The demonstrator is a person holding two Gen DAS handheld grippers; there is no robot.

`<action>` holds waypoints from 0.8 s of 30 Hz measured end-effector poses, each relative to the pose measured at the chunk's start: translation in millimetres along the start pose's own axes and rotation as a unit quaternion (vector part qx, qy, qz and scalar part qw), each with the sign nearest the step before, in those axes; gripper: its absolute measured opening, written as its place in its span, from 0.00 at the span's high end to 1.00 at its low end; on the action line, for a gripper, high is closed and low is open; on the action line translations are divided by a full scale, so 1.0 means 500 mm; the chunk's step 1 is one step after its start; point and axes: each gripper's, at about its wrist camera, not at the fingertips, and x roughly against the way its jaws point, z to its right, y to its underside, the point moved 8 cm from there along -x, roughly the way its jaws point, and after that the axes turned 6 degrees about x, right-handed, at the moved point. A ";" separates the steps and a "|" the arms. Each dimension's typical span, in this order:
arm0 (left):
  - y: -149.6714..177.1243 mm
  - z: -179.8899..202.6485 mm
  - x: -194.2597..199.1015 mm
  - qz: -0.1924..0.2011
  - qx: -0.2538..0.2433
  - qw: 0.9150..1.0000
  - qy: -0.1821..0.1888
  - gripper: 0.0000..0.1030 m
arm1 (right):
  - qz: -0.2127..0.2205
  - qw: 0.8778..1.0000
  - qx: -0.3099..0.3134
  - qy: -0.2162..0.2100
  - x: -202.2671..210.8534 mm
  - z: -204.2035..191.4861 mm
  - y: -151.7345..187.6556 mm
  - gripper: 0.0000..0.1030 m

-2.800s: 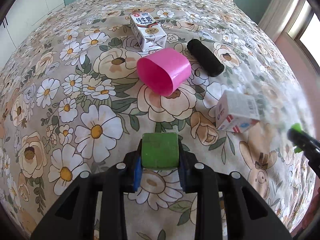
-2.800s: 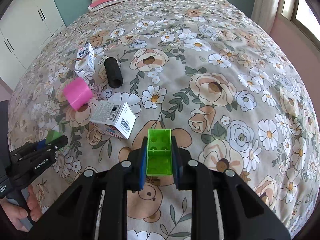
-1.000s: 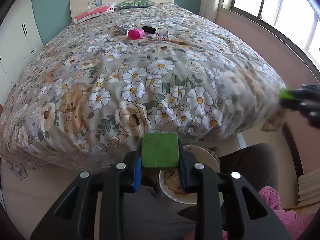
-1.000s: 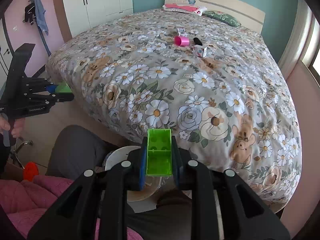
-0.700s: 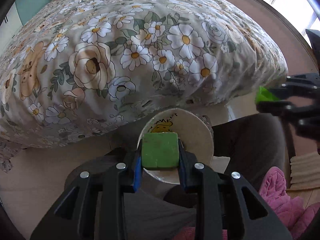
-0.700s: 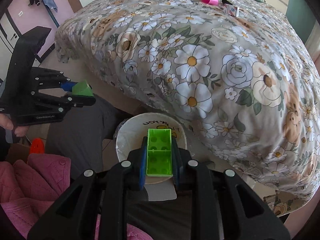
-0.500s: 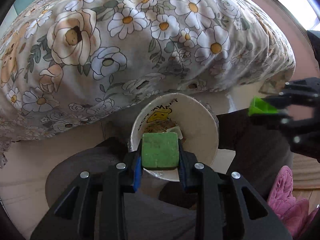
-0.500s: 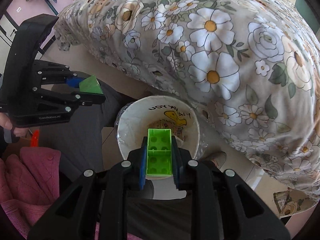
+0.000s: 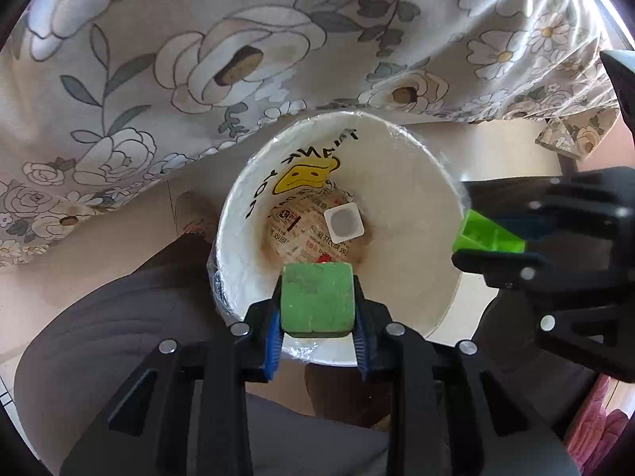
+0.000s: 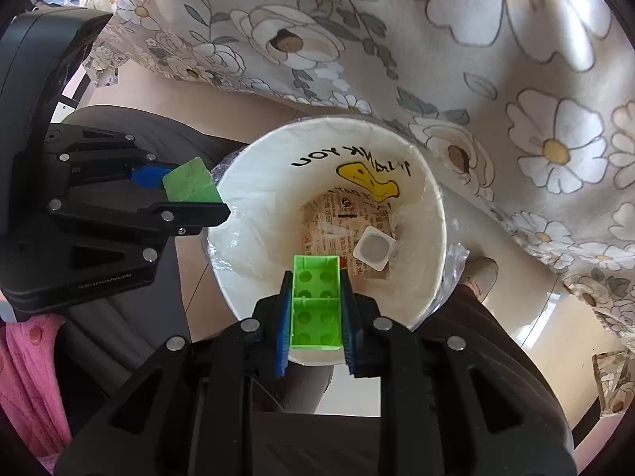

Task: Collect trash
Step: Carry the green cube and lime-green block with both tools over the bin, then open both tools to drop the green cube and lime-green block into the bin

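The white paper bin point(image 9: 412, 198) with a yellow duck and black lettering printed inside its wall stands on the floor directly ahead of both tools, tucked against the hanging edge of the flowered bedspread point(image 9: 158, 59). It has a thin clear liner crinkled over its rim. At its bottom lie a printed paper wrapper point(image 10: 337, 222) and a small white square lid with a grey disc point(image 10: 374, 248), so some rubbish is already in.

The left tool point(image 9: 317, 297) is closed on a dull green block point(image 9: 316, 297), held over the near rim. The right tool point(image 10: 316, 305) is clamped on a bright green studded brick point(image 10: 316, 305), also over the near rim. In each view the other tool shows at the side, level with the bin's mouth.

This looks to me like the drop step: both pieces are carried to the bin and not yet let go. The next move, I'd judge, calls for spreading the fingers while each piece sits well inside the rim, so it falls in rather than tipping off the edge onto the floor. The person's grey trousers point(image 9: 119, 337) flank the bin.
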 end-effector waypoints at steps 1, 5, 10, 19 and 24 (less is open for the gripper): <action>-0.002 0.000 -0.014 -0.007 0.003 1.000 0.001 0.69 | -0.004 1.000 -0.004 0.000 -0.013 0.004 0.000 0.78; -0.009 -0.007 -0.059 -0.032 0.014 0.999 0.006 0.69 | -0.022 1.000 -0.020 -0.007 -0.055 0.015 0.001 0.78; -0.018 -0.010 -0.115 -0.059 0.027 0.998 0.004 0.69 | -0.045 0.999 -0.029 -0.004 -0.105 0.031 0.003 0.78; -0.033 -0.019 -0.189 -0.099 0.053 0.994 0.000 0.69 | -0.081 0.996 -0.040 -0.010 -0.185 0.037 0.007 0.78; -0.033 -0.019 -0.216 -0.118 0.068 0.991 0.002 0.69 | -0.093 0.994 -0.053 -0.009 -0.213 0.044 0.006 0.78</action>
